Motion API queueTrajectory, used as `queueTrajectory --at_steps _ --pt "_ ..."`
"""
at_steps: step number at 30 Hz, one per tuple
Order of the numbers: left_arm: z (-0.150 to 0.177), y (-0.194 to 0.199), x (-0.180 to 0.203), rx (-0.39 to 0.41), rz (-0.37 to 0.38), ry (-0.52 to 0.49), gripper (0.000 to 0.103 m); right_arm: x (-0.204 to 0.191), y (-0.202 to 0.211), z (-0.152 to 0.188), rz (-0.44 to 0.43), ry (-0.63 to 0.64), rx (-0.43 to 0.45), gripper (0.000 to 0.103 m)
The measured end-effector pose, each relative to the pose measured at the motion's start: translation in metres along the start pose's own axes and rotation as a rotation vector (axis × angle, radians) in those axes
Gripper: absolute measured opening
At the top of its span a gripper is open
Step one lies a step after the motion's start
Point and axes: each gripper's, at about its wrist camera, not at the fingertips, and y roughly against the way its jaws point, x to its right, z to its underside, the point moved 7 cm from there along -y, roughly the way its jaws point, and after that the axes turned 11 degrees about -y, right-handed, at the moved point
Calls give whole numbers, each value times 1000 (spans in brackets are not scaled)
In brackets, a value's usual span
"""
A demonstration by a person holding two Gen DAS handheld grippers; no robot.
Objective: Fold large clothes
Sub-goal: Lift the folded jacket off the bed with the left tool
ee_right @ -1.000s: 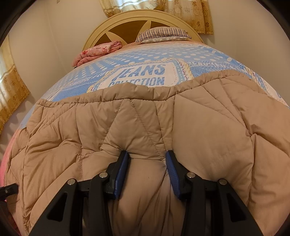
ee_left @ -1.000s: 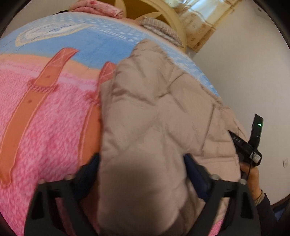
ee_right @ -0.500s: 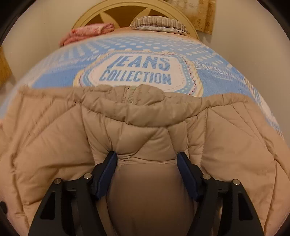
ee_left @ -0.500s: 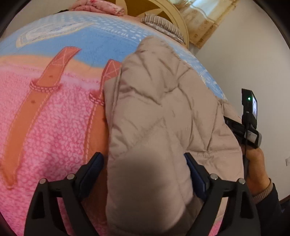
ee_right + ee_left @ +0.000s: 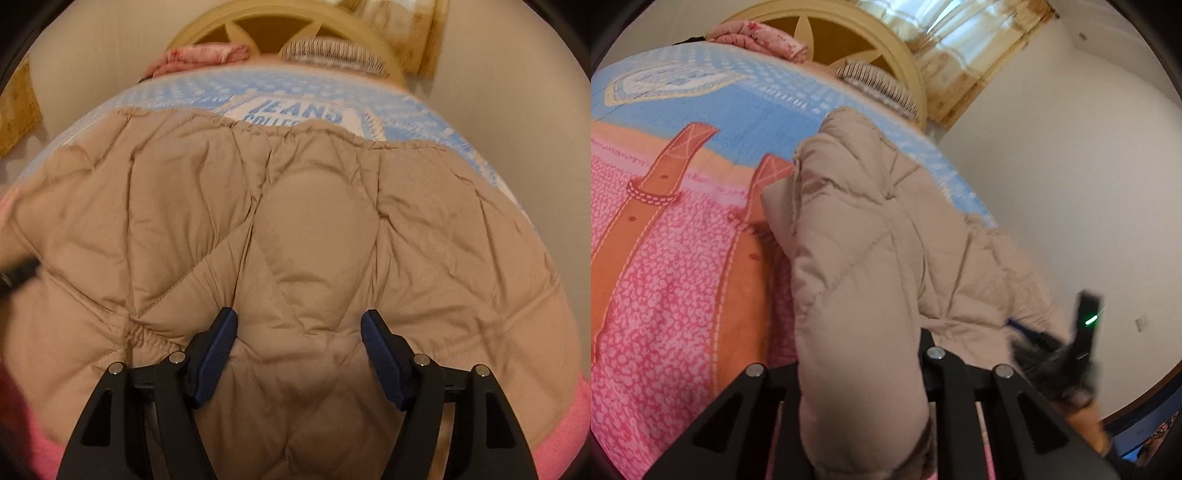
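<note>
My left gripper [image 5: 862, 373] is closing, jaws pinched in on a thick fold of the beige quilted puffer jacket [image 5: 303, 236] bulging up between them; pads hidden by the fabric, but it reads as gripping the jacket. My right gripper [image 5: 299, 332] has jaws spread wide, blue pads [image 5: 218, 343] pressed down into the padded jacket on either side of a puffy panel; can't see them squeezing it, so open, resting on the jacket.

Jacket lies spread across the bed [image 5: 424, 122], on the printed bedspread [image 5: 665, 258]: pink and orange strap pattern near me, blue part with "JEANS COLLECTION" print beyond the jacket's far edge. In the left wrist view the jacket runs from the gripper away toward the bed's right edge, one folded lobe lying over the pink area.

Right gripper also shows in the left wrist view, blurred, low at the right by the jacket's edge, green light on it, with a hand [image 5: 1082, 417] below it. Cream headboard [image 5: 280, 29], folded pink blanket [image 5: 199, 59] and striped pillow [image 5: 332, 55] at the head of the bed. Curtains [image 5: 967, 48] behind.
</note>
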Motion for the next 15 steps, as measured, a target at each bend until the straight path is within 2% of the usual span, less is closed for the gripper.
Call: queueTrajectory --at_steps 5,7,11,13,15 --pt "-11 23 17 60 24 -18 15 5 10 -3 -39 -16 -39 70" --pt "-14 28 22 67 30 -32 15 15 33 -5 -52 -44 -3 70" --pt "-12 36 26 76 44 -45 15 15 66 32 -62 -3 11 70" --pt "-12 36 30 83 62 -46 15 12 59 46 -51 24 -18 70" --pt "-12 39 42 101 70 -61 14 7 49 54 -13 77 1 70"
